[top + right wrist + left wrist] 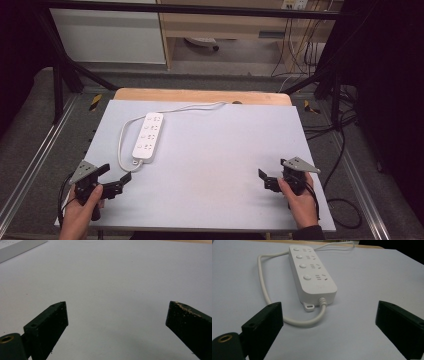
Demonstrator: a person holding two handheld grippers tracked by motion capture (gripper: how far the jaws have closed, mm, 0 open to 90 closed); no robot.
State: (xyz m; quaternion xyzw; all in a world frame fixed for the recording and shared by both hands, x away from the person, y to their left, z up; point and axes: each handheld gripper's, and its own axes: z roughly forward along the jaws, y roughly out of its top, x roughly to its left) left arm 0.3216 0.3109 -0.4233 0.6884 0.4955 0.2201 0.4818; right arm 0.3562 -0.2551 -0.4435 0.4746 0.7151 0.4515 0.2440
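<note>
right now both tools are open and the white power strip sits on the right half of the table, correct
Not quite. The white power strip sits on the left half of the table, ahead of the left tool, as the high view shows. Both tools are indeed open; the right tool holds nothing.

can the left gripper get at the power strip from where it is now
Probably yes. The left gripper is open and points toward the power strip, with bare table between them. Just the strip's cable loops across the path near its end.

High view overlooks table (210,150); gripper views skim it closely.
</note>
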